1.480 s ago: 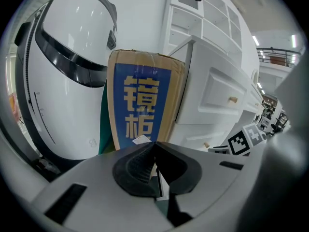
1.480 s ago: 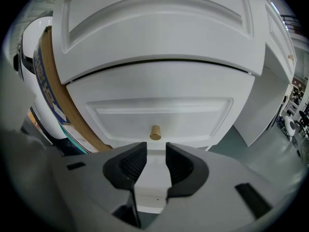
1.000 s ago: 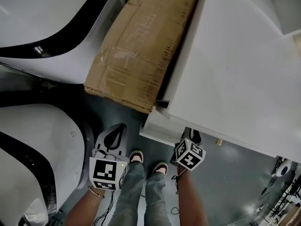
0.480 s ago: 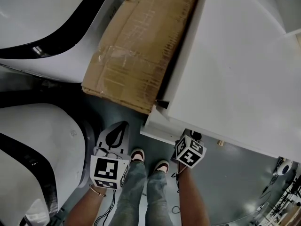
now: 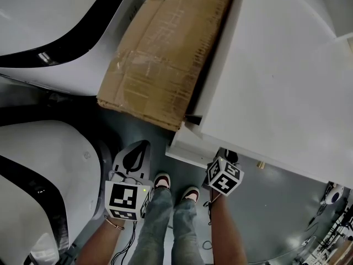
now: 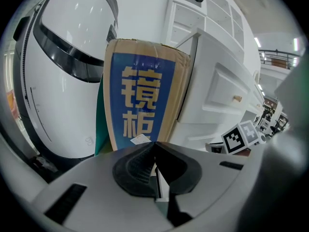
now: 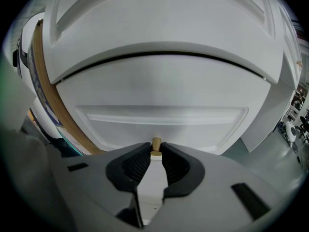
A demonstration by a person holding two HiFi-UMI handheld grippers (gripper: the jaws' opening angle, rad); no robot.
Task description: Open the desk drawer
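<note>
Your right claw (image 7: 155,151) is pinched narrow on one small wooden knob (image 7: 156,145), with a black pad on either side of it. That knob sits at the middle of the desk drawer (image 7: 164,122), whose white front has one recessed panel. The drawer lies under the front edge of the desktop (image 5: 276,81), near its front left corner. A second wooden knob (image 5: 260,164) shows farther right along the same front edge, clear of both claws.

Your left claw (image 6: 154,170) holds nothing, its two pads pressed together. It hangs off the front left corner, well apart from the drawer.

One flat cardboard carton (image 5: 160,54) leans along the desktop's left edge, and its contents cannot be seen. Its blue face carries two large tan characters (image 6: 140,108), 镜柜, with one small white sticker (image 6: 140,139) below them, too small to read.

Two white rounded shells with black bands stand left of the carton, one far (image 5: 60,15) and one near (image 5: 38,170).
</note>
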